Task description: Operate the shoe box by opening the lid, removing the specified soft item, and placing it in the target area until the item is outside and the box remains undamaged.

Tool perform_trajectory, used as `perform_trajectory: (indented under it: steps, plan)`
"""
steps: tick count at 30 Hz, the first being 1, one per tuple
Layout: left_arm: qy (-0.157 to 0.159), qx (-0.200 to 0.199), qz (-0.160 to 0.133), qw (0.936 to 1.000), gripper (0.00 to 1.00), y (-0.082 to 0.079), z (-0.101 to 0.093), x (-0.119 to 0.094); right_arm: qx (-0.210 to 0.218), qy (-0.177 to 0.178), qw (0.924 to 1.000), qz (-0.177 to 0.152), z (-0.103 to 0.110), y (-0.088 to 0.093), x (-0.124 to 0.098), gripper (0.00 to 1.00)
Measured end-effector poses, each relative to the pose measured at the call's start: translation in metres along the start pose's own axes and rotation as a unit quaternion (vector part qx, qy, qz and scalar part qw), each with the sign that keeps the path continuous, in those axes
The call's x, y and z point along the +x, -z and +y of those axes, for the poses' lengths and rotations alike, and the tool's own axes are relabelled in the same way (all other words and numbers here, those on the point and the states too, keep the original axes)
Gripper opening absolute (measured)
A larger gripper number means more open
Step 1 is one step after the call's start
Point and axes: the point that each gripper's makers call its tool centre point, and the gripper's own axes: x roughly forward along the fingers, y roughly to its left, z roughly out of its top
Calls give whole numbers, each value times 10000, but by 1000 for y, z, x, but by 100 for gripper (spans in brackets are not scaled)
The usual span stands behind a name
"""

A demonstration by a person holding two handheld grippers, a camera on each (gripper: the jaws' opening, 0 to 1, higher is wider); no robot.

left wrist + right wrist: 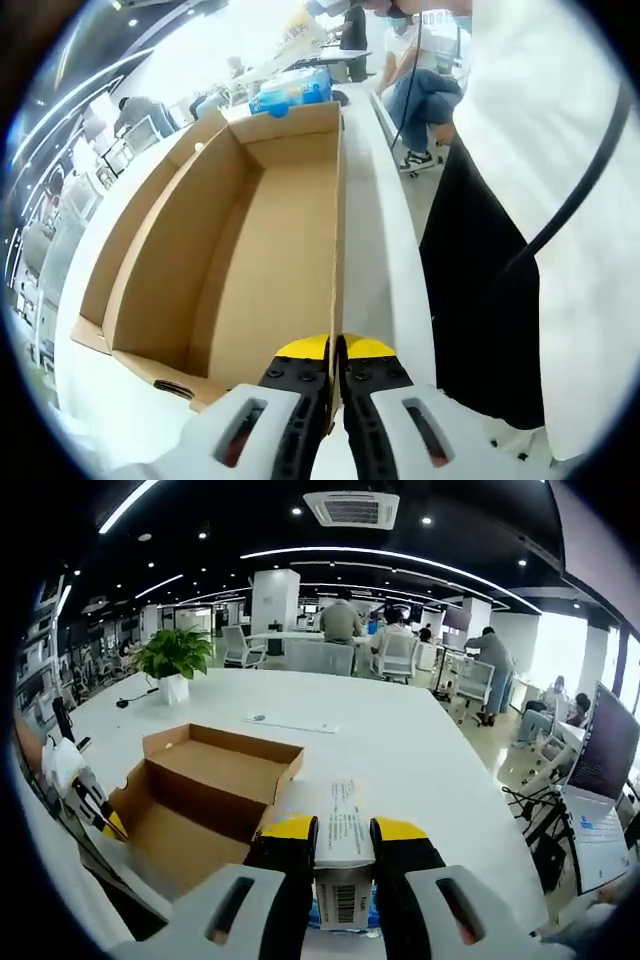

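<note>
In the left gripper view the left gripper is seen at six o'clock, its yellow-tipped jaws drawn together on the thin upright side wall of the open shoe box, which runs away from the jaws toward twelve o'clock; the box's brown cardboard interior is laid bare to the left of that wall, and nothing can be made out inside it; the box is set on a white table, and a blue-and-white packet is seen just past the box's far end at about eleven o'clock; a person's white garment with a dark panel (crossed by a black cable) is seen from one to four o'clock, and seated people are visible in the distance near twelve. In the right gripper view the right gripper rises from six o'clock with a white, printed soft pack clamped between its jaws, a barcode showing on the pack's lower end; the pack is held outside the box, just beside its near right corner; the open shoe box lies at about eight o'clock on the white table, with the left gripper at nine o'clock gripping its left wall; a potted plant stands well apart at ten o'clock, a flat white sheet lies beyond the box, and a laptop is seen at three o'clock.
</note>
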Motion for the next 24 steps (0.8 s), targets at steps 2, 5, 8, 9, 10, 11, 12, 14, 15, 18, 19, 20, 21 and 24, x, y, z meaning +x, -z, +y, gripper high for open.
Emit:
perform_trajectory:
  steps: [2, 5, 8, 9, 10, 11, 12, 14, 15, 18, 19, 20, 21, 24]
  plan:
    - [1, -3, 0, 10000, 2, 0, 0, 0, -85, -1, 9999, 91, 0, 6, 3, 19]
    - [-7, -7, -2, 10000, 2, 1, 0, 1, 111, -19, 9995, 308, -3, 15, 5, 19]
    - [-13, -7, -5, 10000, 2, 1, 0, 1, 166, -9, 9987, 491, -6, 23, 7, 19]
    - [-13, -6, -6, 10000, 2, 1, 1, 1, 175, 2, 9985, 527, -6, 26, 8, 19]
    - [-14, -10, -4, 10000, 2, 1, 1, 1, 186, -3, 9980, 597, -6, 28, 7, 19]
    - [-16, -14, -4, 10000, 2, 1, 1, 1, 182, -5, 9977, 646, -5, 30, 7, 20]
    - [-21, -14, -4, 10000, 3, 1, 1, 1, 188, -24, 9969, 762, -6, 35, 9, 20]
    - [-32, -17, -6, 10000, 3, 1, 1, 0, 109, -20, 9965, 833, -6, 38, 10, 20]
    - [-34, -18, -6, 10000, 3, 0, 1, 0, 0, -33, 9964, 847, -7, 39, 11, 20]
    - [-33, -21, -4, 10000, 3, 1, 1, 1, -134, -283, 9947, 982, -5, 42, 12, 20]
    - [-29, -16, -6, 10000, 3, 1, 1, 1, -255, -488, 9937, 978, -3, 40, 11, 20]
    - [-26, -15, -7, 10000, 3, 1, 1, 1, -392, -640, 9926, 957, -2, 41, 13, 20]
    - [-26, -14, -8, 10000, 3, 1, 1, 1, -567, -767, 9906, 981, -1, 41, 13, 20]
    - [-31, -7, -16, 10000, 3, 2, 1, 1, -555, -986, 9885, 1005, -4, 41, 13, 20]
